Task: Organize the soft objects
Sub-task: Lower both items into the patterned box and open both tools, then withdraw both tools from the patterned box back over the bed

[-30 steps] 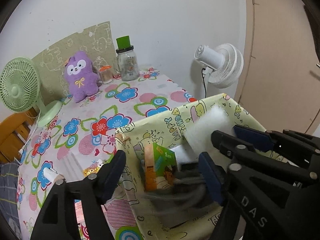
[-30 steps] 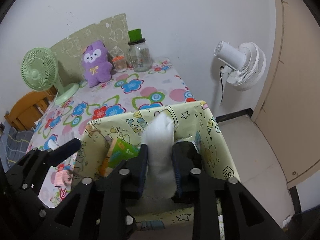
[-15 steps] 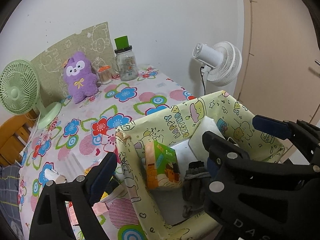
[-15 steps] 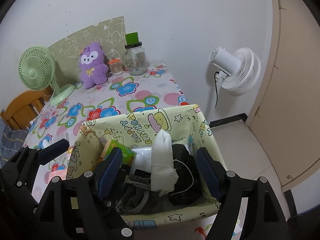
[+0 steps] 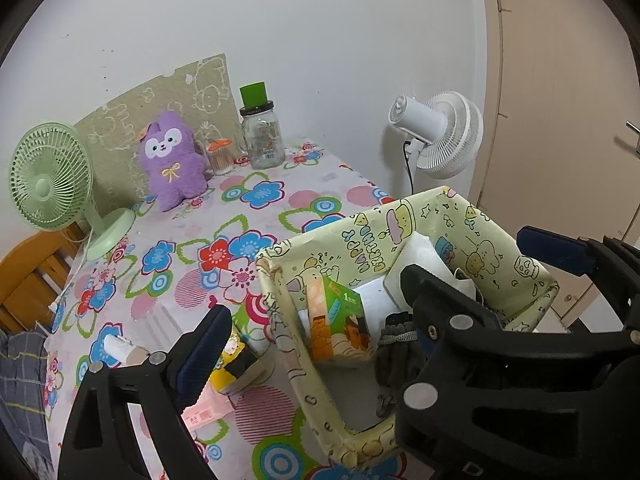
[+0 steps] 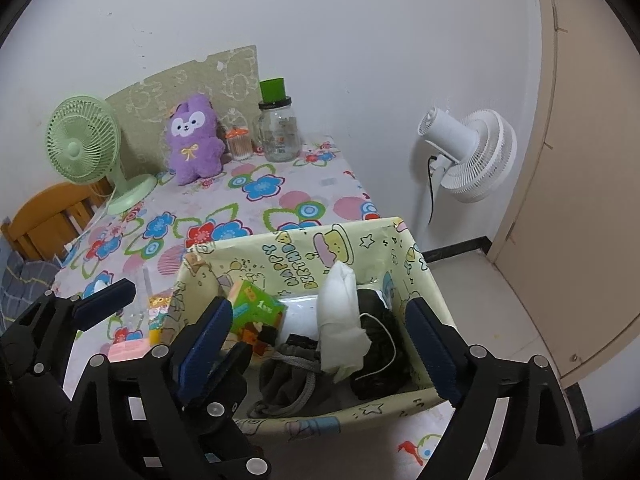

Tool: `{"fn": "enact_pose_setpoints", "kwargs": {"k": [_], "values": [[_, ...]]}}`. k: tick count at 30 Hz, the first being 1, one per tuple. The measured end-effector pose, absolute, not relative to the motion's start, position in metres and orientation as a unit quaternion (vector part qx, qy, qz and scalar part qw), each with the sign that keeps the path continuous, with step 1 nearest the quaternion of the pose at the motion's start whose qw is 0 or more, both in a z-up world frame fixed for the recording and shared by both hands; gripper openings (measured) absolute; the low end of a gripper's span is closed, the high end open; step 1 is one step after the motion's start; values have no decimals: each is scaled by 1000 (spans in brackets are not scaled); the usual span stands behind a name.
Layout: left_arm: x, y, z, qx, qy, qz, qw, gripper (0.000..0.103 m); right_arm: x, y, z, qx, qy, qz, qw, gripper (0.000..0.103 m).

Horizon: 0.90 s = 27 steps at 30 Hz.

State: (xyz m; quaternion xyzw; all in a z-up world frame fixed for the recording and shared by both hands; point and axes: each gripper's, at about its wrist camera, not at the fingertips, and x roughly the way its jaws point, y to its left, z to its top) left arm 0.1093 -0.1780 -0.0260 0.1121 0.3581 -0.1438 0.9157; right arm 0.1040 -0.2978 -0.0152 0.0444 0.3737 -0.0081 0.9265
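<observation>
Green and white, two fans [image 6: 82,148] [image 6: 476,156] flank one purple plush [image 6: 195,140]. One storage box [image 6: 304,248] lies under both spread, empty grippers [image 5: 320,304] [image 6: 320,340]. One white cloth [image 6: 340,320], gripped earlier, now stands released between the right fingers.

A: Position of the storage box [image 6: 308,248]?
B: At the near edge of the surface [image 6: 260,204]. Inside lie a rolled cloth [image 6: 340,320], a carton [image 6: 256,312] to its left, and a drawstring pouch [image 6: 292,372] in front.
A: Far end?
B: A plush toy [image 6: 194,140] stands between a desk fan [image 6: 84,148] and a jar [image 6: 278,132].
</observation>
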Motion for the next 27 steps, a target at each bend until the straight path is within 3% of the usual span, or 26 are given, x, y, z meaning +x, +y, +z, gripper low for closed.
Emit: {"fn": "enact_pose_setpoints", "kwargs": {"k": [27], "values": [[83, -131, -6, 91, 336, -135, 928, 98, 73, -248, 12, 19, 345, 0, 938, 96]]}}
